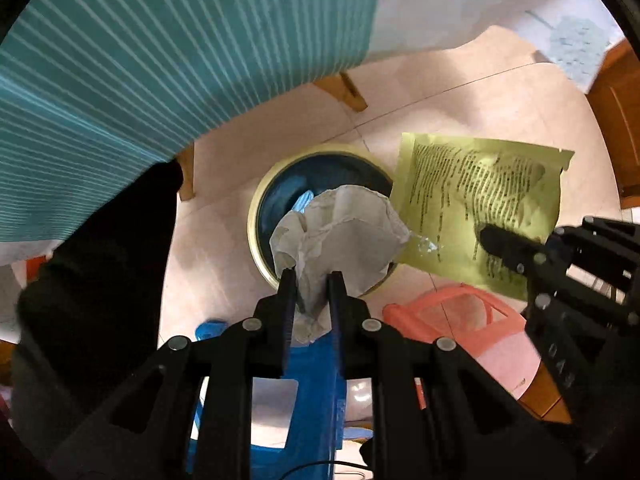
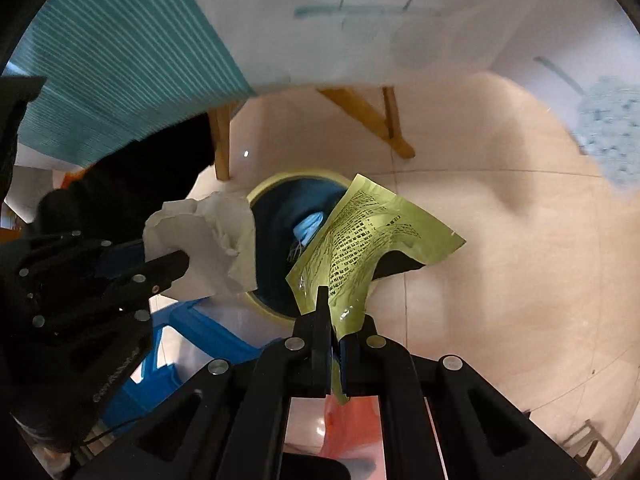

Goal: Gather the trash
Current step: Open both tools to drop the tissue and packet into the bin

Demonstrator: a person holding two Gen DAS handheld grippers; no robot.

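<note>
Nearest the lens: left gripper, black two-finger tool, jaws narrow and pinched on a crumpled white paper tissue that fans out beyond the fingertips. Right gripper, same build, jaws fully closed on the bottom edge of a flat yellow-green foil sachet with black print; sachet standing out from the tips, long axis running away from the jaws and tilted to the right in the right wrist view.

Below and beyond both loads: round waste bin with cream rim and dark blue inside, standing on the pale tiled floor, a pale blue scrap already inside. Tissue directly over the bin mouth, seemingly aligned for a straight drop. Sachet over the bin's right-hand rim, partly overhanging the floor; likely needing a small shift toward the bin centre before release. Left gripper judged the better placed of the two.

Just beside the bin: blue plastic stool and pink plastic stool.

Farther off: wooden legs of the bench, draped in teal striped cloth.
</note>
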